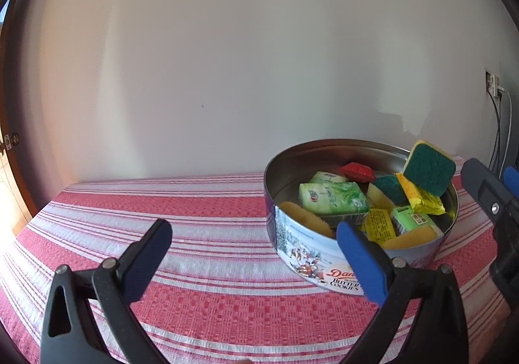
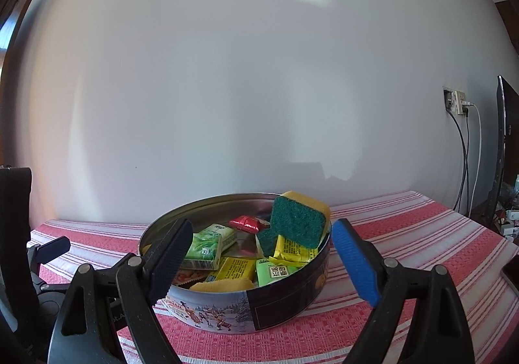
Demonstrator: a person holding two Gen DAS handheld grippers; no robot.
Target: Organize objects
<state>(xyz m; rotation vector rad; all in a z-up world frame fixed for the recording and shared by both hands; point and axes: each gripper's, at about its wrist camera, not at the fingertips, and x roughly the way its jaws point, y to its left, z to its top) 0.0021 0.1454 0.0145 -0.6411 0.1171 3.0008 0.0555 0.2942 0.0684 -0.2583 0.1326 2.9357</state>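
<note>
Both grippers gape wide with nothing between their ridged pads: the left gripper (image 1: 254, 262) hangs low centre over the woven red-and-white striped tablecloth (image 1: 201, 228), the right gripper (image 2: 262, 262) straddles the near wall of the round metal butter cookie tin (image 2: 227, 309) in the lower middle. Inside the shiny tin lie glossy green tissue packs (image 2: 204, 245), crinkly yellow packets (image 2: 235, 268), a red foil sachet (image 2: 248, 223), and a scouring sponge (image 2: 296, 224), coarse green face over yellow foam, propped against the right rim.
</note>
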